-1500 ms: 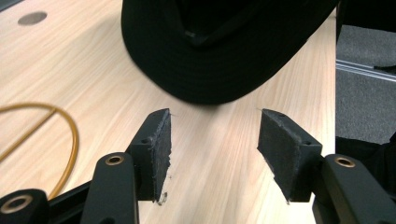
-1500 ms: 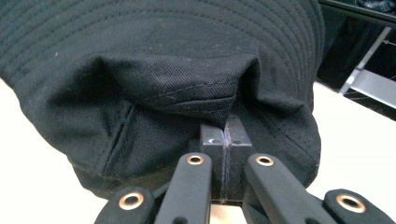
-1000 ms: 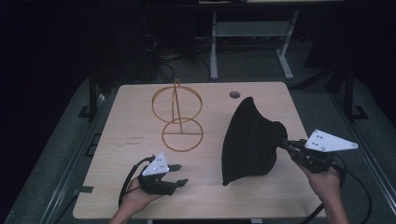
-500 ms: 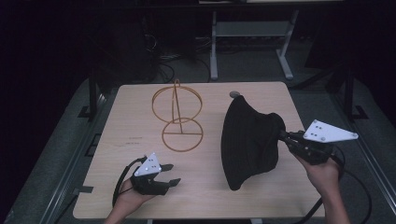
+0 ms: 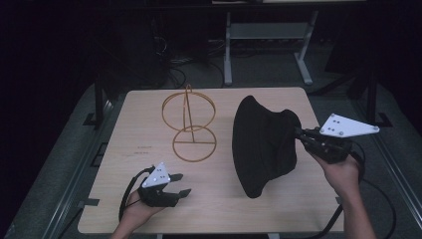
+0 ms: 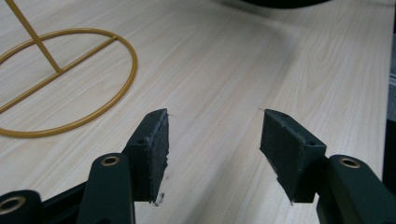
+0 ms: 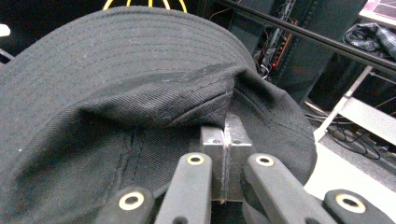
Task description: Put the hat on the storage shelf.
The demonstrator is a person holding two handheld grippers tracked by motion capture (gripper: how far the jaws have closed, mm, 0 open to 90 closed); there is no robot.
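Note:
A black bucket hat [image 5: 263,144] hangs tilted over the right half of the table, its brim pinched by my right gripper [image 5: 301,135], which is shut on it. In the right gripper view the two pads meet on the hat's [image 7: 140,107] fabric at my right gripper [image 7: 226,135]. A gold wire stand [image 5: 189,124] with a ring base and an upright ring stands at the table's middle. My left gripper [image 5: 180,184] rests low near the front left edge, open, nothing between its pads [image 6: 156,144]. The stand's ring base [image 6: 60,84] lies ahead to its left.
The light wooden table [image 5: 144,144] has a small round hole near its far edge behind the hat. A cable trails from each gripper over the front edge. Metal frame legs and cables stand on the dark floor behind the table.
My right gripper has lifted the hat higher and a little toward the table's middle. The left gripper has stayed in place near the front edge.

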